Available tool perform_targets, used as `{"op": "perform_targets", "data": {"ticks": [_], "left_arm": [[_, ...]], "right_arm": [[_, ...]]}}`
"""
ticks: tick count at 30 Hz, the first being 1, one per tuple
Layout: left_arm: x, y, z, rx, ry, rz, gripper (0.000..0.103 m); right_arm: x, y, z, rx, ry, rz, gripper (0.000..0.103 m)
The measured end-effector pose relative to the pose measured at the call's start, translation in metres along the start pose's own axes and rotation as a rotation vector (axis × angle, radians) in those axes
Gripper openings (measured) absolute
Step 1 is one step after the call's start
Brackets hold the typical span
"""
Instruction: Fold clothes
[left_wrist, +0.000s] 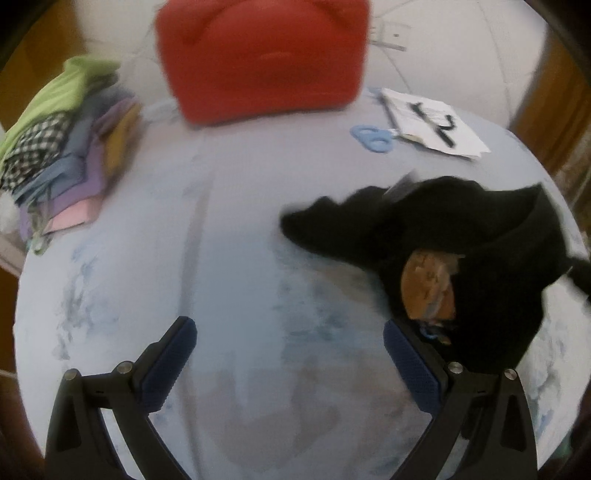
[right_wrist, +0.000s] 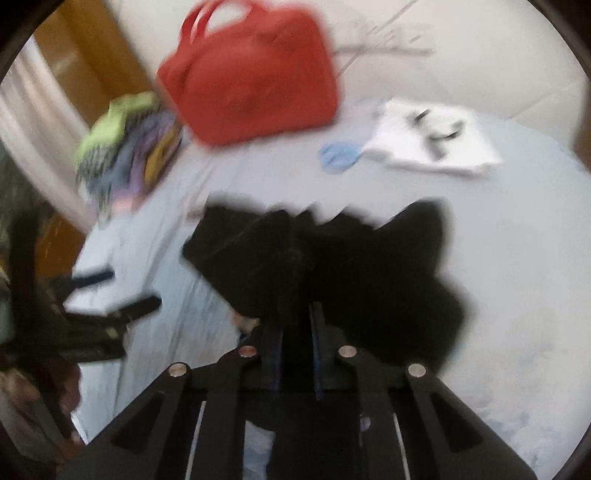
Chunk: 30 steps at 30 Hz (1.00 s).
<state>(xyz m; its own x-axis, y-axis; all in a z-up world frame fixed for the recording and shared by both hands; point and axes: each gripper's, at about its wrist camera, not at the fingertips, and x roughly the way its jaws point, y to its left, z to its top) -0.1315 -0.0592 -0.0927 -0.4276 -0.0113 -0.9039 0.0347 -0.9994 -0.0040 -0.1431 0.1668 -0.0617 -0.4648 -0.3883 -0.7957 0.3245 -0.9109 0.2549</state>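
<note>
Black garment (left_wrist: 461, 236) matt cloth; red bag (left_wrist: 262, 55) smooth fabric.

Black left gripper (left_wrist: 290, 328) and right gripper (right_wrist: 297, 314): blue ribbed pads on the fingers (left_wrist: 168, 365), silver screws

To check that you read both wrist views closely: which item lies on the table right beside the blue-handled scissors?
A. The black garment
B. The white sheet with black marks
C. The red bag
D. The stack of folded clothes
B: the blue-handled scissors lie against the edge of the white sheet with black marks, apart from everything else on the table.
</note>
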Motion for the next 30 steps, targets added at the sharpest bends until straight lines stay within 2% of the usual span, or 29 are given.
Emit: {"op": "perform_targets", "data": {"ticks": [3, 6, 9, 12, 15, 18, 19, 20, 21, 22, 24, 30], "left_arm": [[0.003, -0.013, 0.003, 0.009, -0.004, -0.028, 0.103], [0.006, -0.028, 0.007, 0.009, -0.004, -0.074, 0.103], [0.009, -0.05, 0.007, 0.033, 0.005, -0.129, 0.103], [0.017, -0.08, 0.002, 0.074, 0.026, -0.155, 0.103], [0.032, -0.107, -0.006, 0.115, 0.061, -0.153, 0.103], [0.048, -0.125, -0.015, 0.152, 0.09, -0.113, 0.101], [0.05, -0.128, -0.016, 0.152, 0.094, -0.116, 0.086], [0.049, -0.126, -0.015, 0.131, 0.1, -0.136, 0.047], [0.048, -0.124, -0.014, 0.109, 0.106, -0.155, 0.028], [0.047, -0.122, -0.013, 0.088, 0.112, -0.175, 0.017], [0.032, -0.114, -0.007, 0.065, 0.076, -0.161, 0.012], [-0.046, -0.075, 0.012, 0.06, -0.067, -0.095, 0.011]], "right_arm": [[-0.041, -0.043, 0.001, 0.08, -0.076, -0.078, 0.012], [-0.073, -0.091, -0.01, 0.169, -0.106, -0.173, 0.012], [-0.095, -0.133, -0.028, 0.257, -0.108, -0.24, 0.012], [-0.107, -0.173, -0.053, 0.339, -0.094, -0.3, 0.012], [-0.112, -0.205, -0.072, 0.396, -0.073, -0.341, 0.012], [-0.111, -0.225, -0.084, 0.42, -0.058, -0.327, 0.012], [-0.109, -0.228, -0.086, 0.42, -0.052, -0.319, 0.012], [-0.107, -0.23, -0.087, 0.415, -0.048, -0.308, 0.012], [-0.106, -0.231, -0.088, 0.41, -0.046, -0.298, 0.012], [-0.107, -0.231, -0.09, 0.403, -0.051, -0.283, 0.012], [-0.11, -0.227, -0.087, 0.382, -0.07, -0.262, 0.012], [-0.144, -0.195, -0.072, 0.337, -0.164, -0.147, 0.012]]}}
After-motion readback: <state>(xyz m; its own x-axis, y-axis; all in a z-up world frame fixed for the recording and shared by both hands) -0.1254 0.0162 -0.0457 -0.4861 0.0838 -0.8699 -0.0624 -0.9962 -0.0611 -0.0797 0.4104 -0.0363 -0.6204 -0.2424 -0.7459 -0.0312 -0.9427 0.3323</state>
